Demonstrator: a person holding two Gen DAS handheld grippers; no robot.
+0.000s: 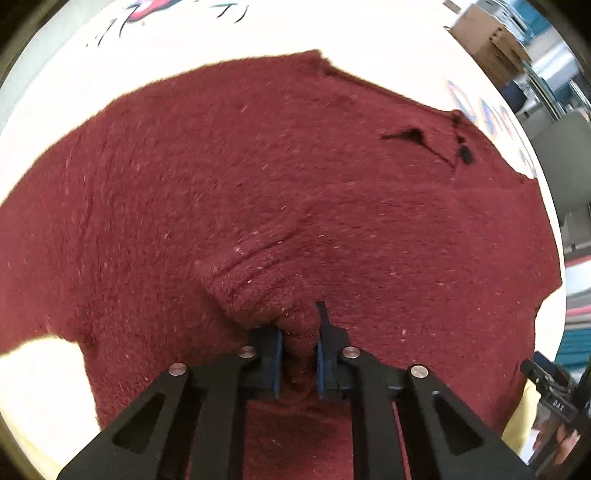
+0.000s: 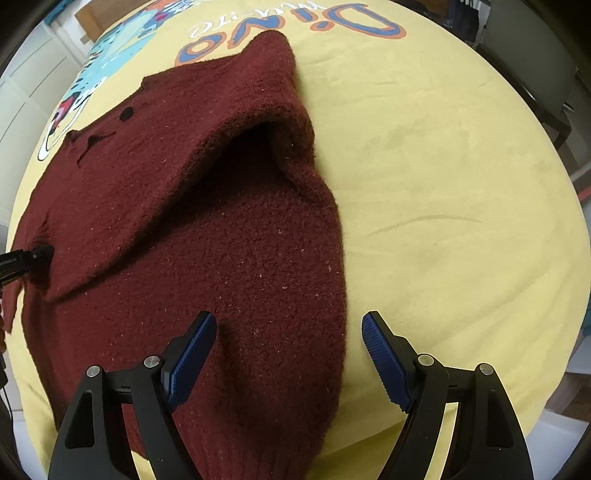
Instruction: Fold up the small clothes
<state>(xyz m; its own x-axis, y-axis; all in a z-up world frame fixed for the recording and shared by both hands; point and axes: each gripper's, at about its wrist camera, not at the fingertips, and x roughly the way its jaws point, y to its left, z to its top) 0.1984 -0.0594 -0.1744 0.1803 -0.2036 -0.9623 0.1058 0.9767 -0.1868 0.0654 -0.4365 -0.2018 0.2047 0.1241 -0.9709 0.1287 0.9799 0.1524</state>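
Dark red and fuzzy, the small knitted sweater (image 2: pixel 207 206) is lying spread out on a soft yellow blanket (image 2: pixel 443 184). One sleeve (image 2: pixel 280 122) is lying folded over beside the body, making a dark hollow under it. Two black buttons (image 2: pixel 127 114) are sitting near the neck.

The blanket is showing big letters. In the right wrist view they are reading "DiNO" (image 2: pixel 295 33) in blue with orange edges, upside down from here. A smaller white line of words is running under it, too small and curved to read. A cartoon picture (image 2: pixel 96 77) in light blue, with a bit of red and white, is sitting next to the letters.

The left gripper (image 1: pixel 300 350) is pointing down at the near edge of the sweater. Its jaws are squeezed close together, and a bump of red knit is being pinched between the blue pads (image 1: pixel 320 354). The cloth is bunching up in a little ridge just in front of them.

The right gripper (image 2: pixel 288 354) is hanging over the other side of the sweater with its jaws standing wide. One blue pad is over the red knit and the other is over the yellow blanket. Nothing is being held between them.
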